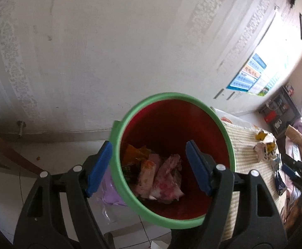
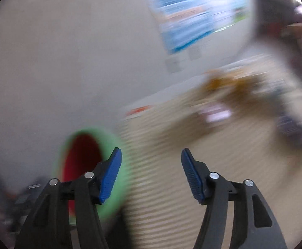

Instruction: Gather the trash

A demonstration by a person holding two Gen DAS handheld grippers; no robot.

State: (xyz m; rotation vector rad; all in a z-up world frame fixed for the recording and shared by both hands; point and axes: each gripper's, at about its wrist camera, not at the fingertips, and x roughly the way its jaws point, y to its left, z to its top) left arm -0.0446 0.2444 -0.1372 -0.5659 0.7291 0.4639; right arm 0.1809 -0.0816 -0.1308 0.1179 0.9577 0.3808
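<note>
A red bin with a green rim (image 1: 128, 128) is tilted toward the left wrist camera, with crumpled wrappers (image 1: 161, 176) lying inside. My left gripper (image 1: 148, 166) stands wide around the bin's near rim, one blue pad (image 1: 100, 166) outside the wall and the other pad (image 1: 196, 166) inside the mouth; whether it clamps the rim is unclear. My right gripper (image 2: 151, 174) is open and empty over the striped mat (image 2: 171, 186), with the bin (image 2: 84, 155) at its left. Its view is motion-blurred. Loose wrappers (image 1: 263, 147) lie on the mat.
A striped mat (image 1: 246, 145) covers a table against a pale wall with a poster (image 1: 252, 72). A purple plastic bag (image 1: 109, 188) lies on the tiled floor below the bin. A cluttered shelf (image 1: 279, 110) stands at the far right.
</note>
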